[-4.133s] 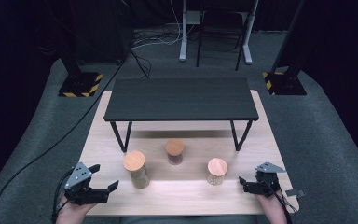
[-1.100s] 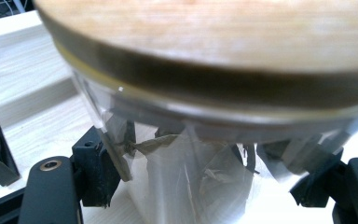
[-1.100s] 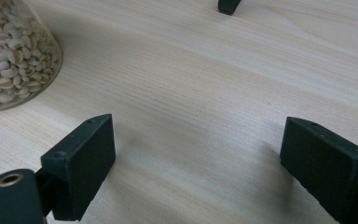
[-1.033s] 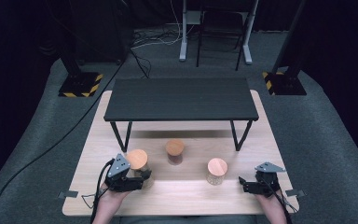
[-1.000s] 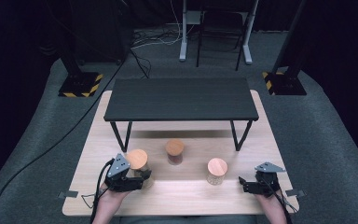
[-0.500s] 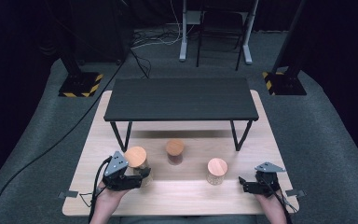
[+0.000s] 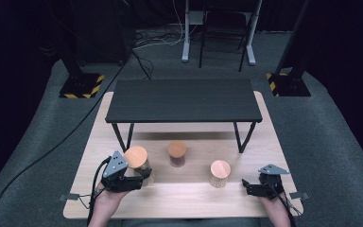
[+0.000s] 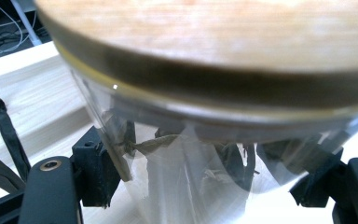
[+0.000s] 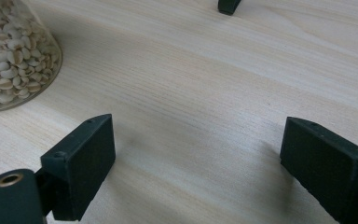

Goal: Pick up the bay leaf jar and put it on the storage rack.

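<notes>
The left tool (image 7: 139,177) is clamped on a glass jar (image 7: 139,165) with a round wooden lid (image 7: 135,155), its two black pads (image 8: 98,170) pressed against the clear wall from either side; in the left gripper view the lid's rim looms across the top and dark dried leaves show through the glass; the jar sits near the front left of the pale wooden worktop (image 7: 189,194), and whether its base touches the wood cannot be told. The right tool (image 7: 249,185) rests low at the front right of the worktop with its jaws spread wide and bare wood between them; just beside it, to the left in the high view, stands a second jar (image 7: 219,174) filled with pale beans, its base showing at the upper left of the right gripper view (image 9: 9,56); between the two jars and farther back stands a third jar (image 7: 177,154) with dark contents; behind it, a low black table (image 7: 184,99) spans the worktop on thin black legs.
</notes>
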### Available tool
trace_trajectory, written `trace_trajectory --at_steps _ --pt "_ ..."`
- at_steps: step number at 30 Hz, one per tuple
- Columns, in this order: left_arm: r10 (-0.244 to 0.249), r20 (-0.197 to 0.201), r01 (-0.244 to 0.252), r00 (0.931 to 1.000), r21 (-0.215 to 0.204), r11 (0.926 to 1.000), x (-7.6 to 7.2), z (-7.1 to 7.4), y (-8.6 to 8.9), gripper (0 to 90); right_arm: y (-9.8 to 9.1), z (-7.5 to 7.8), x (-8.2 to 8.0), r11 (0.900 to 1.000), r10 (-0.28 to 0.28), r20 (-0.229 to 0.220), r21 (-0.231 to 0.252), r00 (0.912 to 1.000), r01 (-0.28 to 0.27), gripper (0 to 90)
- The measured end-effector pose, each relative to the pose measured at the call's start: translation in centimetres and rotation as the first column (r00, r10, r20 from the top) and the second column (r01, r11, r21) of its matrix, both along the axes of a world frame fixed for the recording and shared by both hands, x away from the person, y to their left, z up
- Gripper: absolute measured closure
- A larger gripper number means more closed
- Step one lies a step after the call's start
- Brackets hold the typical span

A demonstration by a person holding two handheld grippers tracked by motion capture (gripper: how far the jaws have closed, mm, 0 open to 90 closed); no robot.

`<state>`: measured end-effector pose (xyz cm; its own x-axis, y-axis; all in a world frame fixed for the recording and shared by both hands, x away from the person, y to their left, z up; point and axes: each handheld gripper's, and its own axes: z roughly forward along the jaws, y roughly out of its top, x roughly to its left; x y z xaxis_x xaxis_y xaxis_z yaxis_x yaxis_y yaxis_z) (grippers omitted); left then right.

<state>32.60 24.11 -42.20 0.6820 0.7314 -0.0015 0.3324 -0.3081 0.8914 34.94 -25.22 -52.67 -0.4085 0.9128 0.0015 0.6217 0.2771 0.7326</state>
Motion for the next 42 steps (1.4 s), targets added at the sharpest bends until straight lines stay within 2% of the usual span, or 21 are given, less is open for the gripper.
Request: trace_trajectory --at_steps 32,42 --pt "0.01 0.022 -0.01 0.9997 0.01 0.9999 0.7 3.9 -0.3 24.9 0.0 0.0 0.0 1.0 0.001 0.0 0.0 1.0 -0.001 9.5" --pt "0.008 0.038 -0.009 0.9992 0.012 0.9999 1.2 5.9 -0.4 24.9 0.0 0.0 0.0 1.0 0.001 0.0 0.0 1.0 -0.001 9.5"
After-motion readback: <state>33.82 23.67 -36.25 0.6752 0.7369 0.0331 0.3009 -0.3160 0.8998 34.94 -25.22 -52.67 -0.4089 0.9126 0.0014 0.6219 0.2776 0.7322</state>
